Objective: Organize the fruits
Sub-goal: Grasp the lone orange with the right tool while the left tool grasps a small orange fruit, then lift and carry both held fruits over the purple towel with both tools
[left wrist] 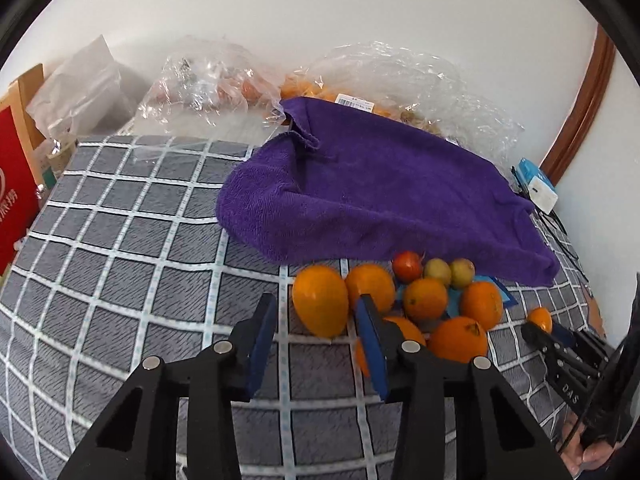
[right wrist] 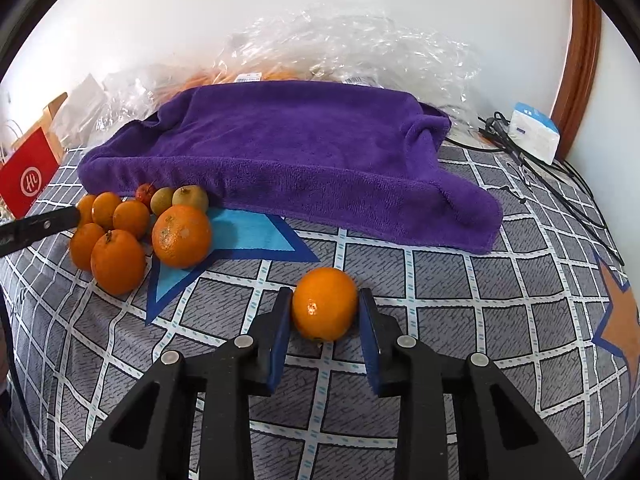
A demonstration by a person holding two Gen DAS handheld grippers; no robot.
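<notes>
A pile of several oranges [left wrist: 426, 300] with a small red fruit [left wrist: 407, 266] and two yellow-green fruits [left wrist: 438, 272] lies on the checked cloth [left wrist: 120, 260] below a purple towel [left wrist: 360, 200]. My left gripper [left wrist: 316, 312] is open, its jaws on either side of the leftmost orange [left wrist: 320, 306]. My right gripper [right wrist: 324, 312] stands around a lone orange [right wrist: 324, 304] apart from the pile [right wrist: 120, 236]; the pads look to touch it. The right gripper also shows in the left wrist view [left wrist: 544, 330].
Clear plastic bags with fruit [left wrist: 224, 84] lie behind the towel by the wall. A red box [right wrist: 28, 176] stands at the left. A white and blue pack [right wrist: 534, 132] and black cables [right wrist: 560, 184] lie at the right.
</notes>
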